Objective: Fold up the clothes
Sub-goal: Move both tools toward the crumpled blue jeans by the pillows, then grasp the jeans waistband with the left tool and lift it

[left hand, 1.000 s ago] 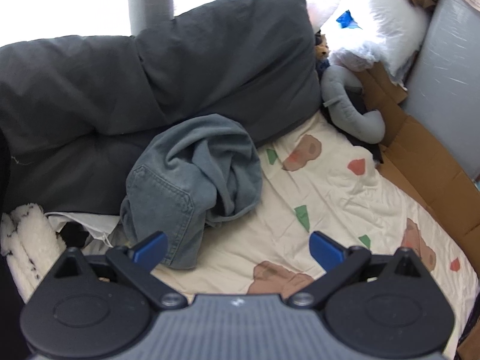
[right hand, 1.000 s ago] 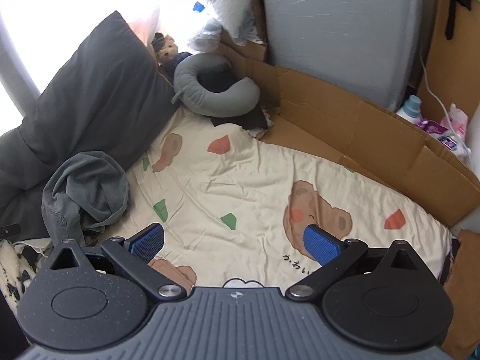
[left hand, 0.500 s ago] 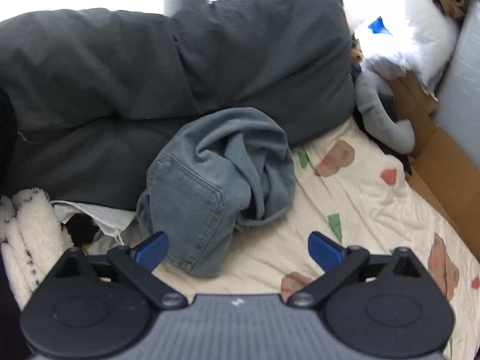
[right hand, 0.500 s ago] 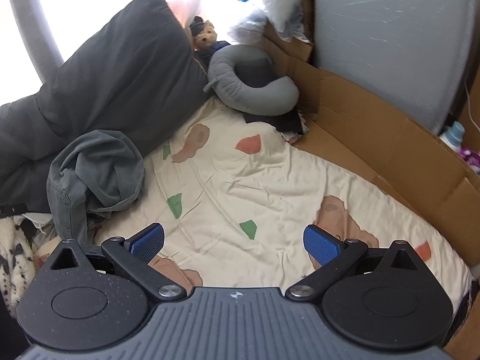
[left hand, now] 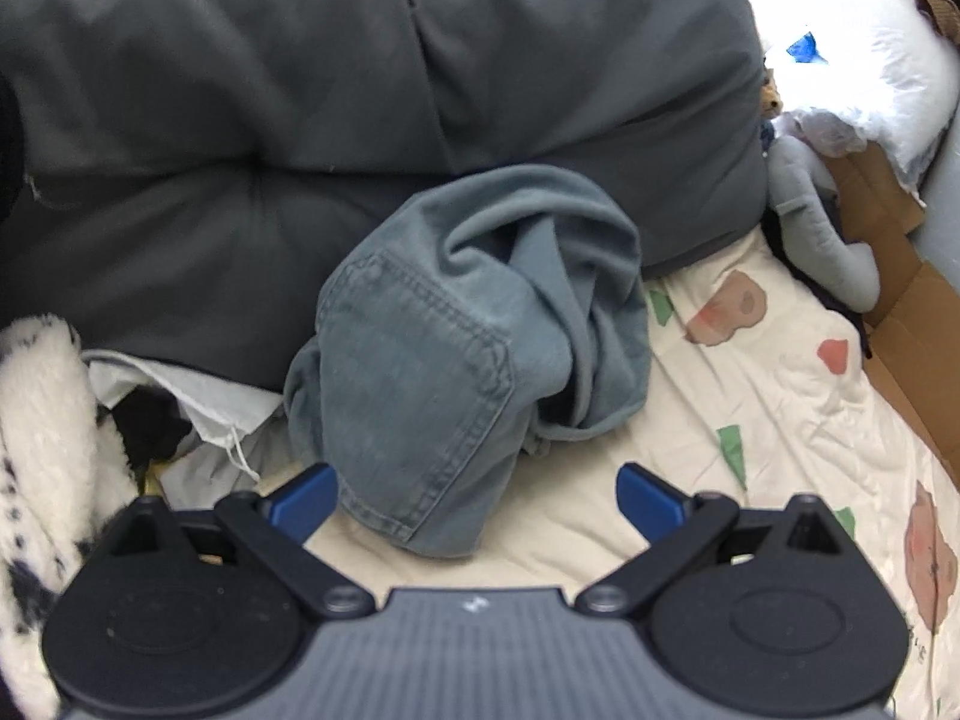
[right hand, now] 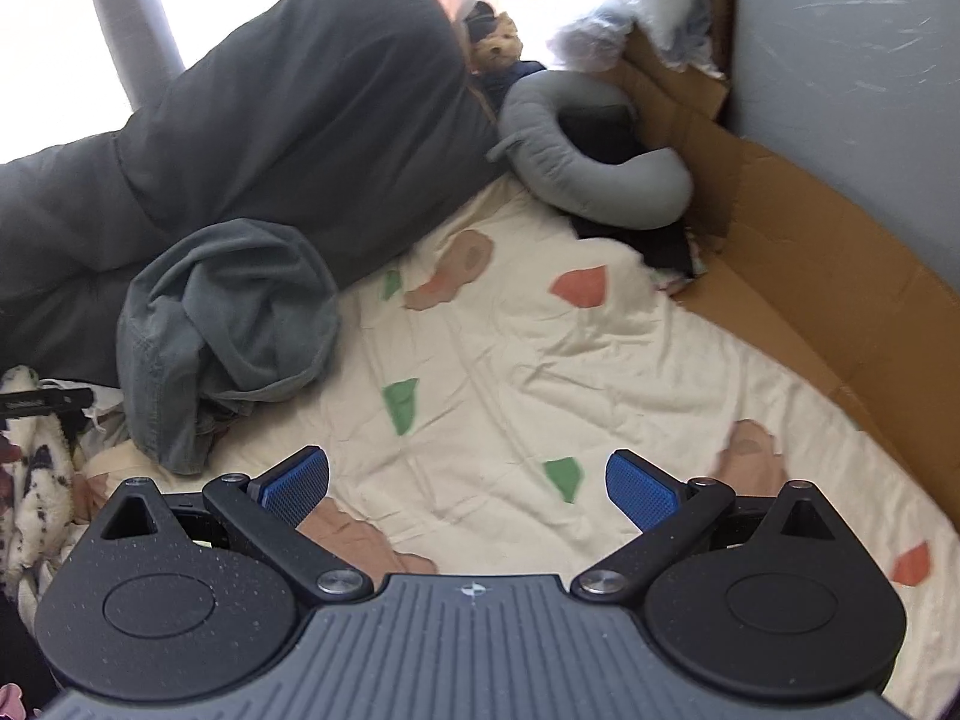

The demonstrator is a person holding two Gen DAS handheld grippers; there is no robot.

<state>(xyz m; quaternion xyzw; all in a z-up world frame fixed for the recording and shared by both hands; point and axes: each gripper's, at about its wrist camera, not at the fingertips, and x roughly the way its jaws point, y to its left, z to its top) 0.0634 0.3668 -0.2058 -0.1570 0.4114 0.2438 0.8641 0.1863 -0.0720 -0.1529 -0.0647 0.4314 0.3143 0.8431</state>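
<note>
- Since the earlier frames, both of our claws have swung toward the crumpled jeans: in the left wrist view the heap has slid from the left of the picture to its middle and grown larger, and in the right wrist view it has also grown larger and moved further into frame.
- Our left claw is spread wide and holds nothing; its left blue pad sits right at the lower hem of the jeans, though we cannot tell whether it touches.
- Our right claw is also spread wide and empty, hanging over the patterned bedsheet, with the jeans well off to its left.
- We see the jeans bunched in a mound, a stitched back pocket facing up, leaning against the dark grey pillows at the edge of the sheet. They are plainly not folded.
- We judge the shift as lining up for a grab: the left claw is now squarely on the heap, and the bare sheet under the right claw would give room to spread the jeans flat.
- Beside the heap on the left lies a fluffy white blanket.
</note>
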